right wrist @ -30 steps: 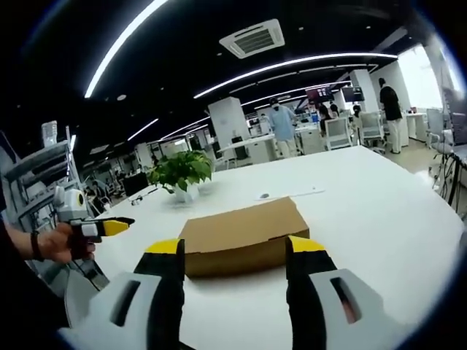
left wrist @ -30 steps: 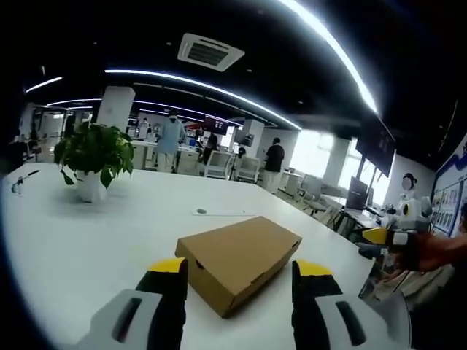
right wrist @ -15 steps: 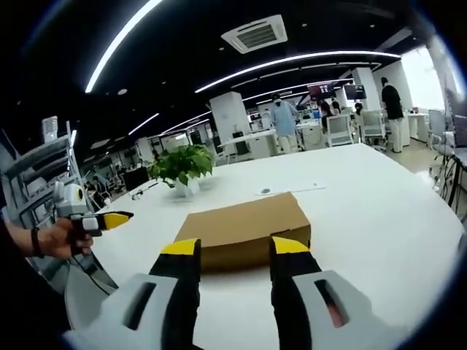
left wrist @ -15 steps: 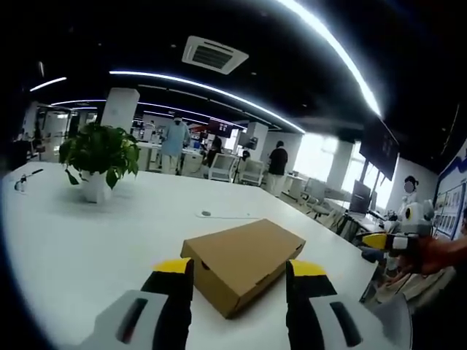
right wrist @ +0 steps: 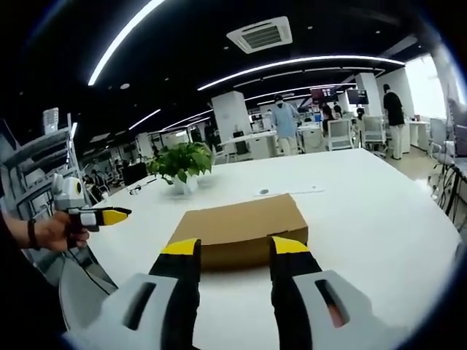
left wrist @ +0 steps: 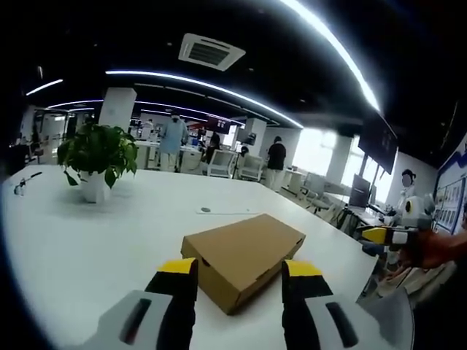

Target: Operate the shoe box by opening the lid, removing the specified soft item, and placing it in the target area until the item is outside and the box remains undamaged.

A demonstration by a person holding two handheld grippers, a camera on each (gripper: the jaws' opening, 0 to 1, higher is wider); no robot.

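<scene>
- White table (left wrist: pixel 87 240) is seen spanning the foreground in both views; open-plan office w/ desks, chairs and people is seen at the far side.
- Cardboard shoe box (left wrist: pixel 244 257) is laid flat near the table's middle, lid shut; in left gripper view one corner is turned toward the camera; in right gripper view (right wrist: pixel 241 235) a long side is faced.
- Left gripper (left wrist: pixel 239 268) is held low just short of the box, jaws parted w/ the near corner seen btwn the yellow tips; contact can't be told. It is also seen at far left of right gripper view (right wrist: pixel 98 216), held in a hand (right wrist: pixel 51 232).
- Right gripper (right wrist: pixel 235 246) is held just short of the box's long side, jaws apart, nothing gripped; also seen at far right of left gripper view (left wrist: pixel 383 235).
- Potted plant (left wrist: pixel 96 157) in white pot is placed far left on table, well apart from box.
- Small flat item (left wrist: pixel 219 211) is seen on table beyond box; too small to ID.
</scene>
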